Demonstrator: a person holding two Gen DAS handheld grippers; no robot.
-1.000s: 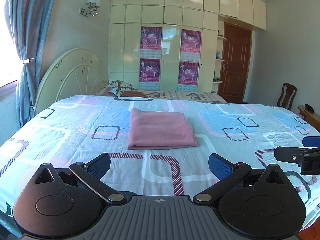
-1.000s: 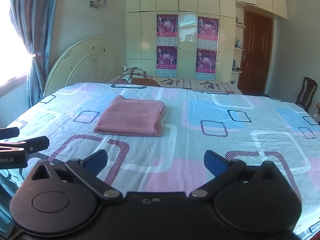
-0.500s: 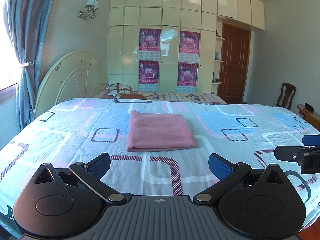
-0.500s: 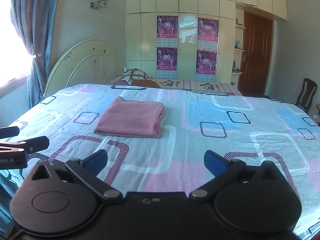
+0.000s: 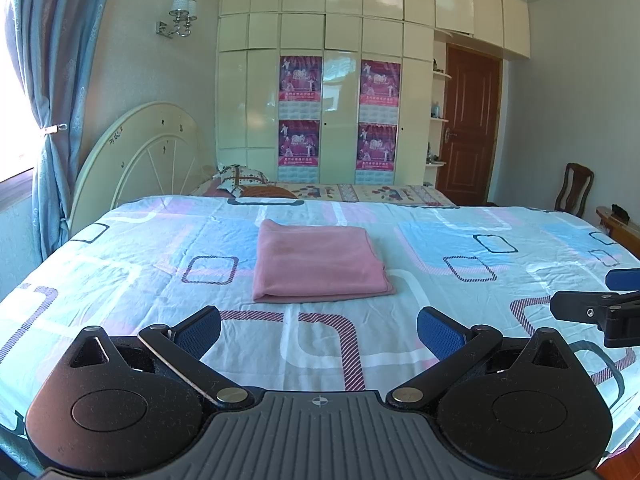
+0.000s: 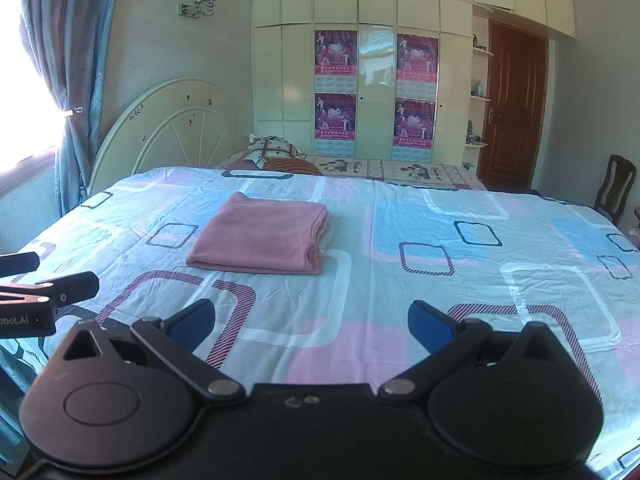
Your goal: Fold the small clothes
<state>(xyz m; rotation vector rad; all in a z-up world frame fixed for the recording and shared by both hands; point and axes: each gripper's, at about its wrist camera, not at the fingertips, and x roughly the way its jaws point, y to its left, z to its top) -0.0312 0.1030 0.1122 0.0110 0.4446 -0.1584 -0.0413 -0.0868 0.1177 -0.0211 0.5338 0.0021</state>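
A pink garment lies folded in a flat rectangle in the middle of the bed; it also shows in the right wrist view. My left gripper is open and empty, held above the near part of the bed, short of the garment. My right gripper is open and empty, to the right of the garment and nearer than it. Each gripper shows at the edge of the other's view: the right one, the left one.
The bed has a pale blue and pink patterned sheet and a white round headboard at the left. Pillows lie at the far side. Wardrobes, a brown door and a chair stand beyond.
Both views have tilted down slightly, so the garment and bed sit a little lower in frame. The garment has not moved and both grippers stay open.
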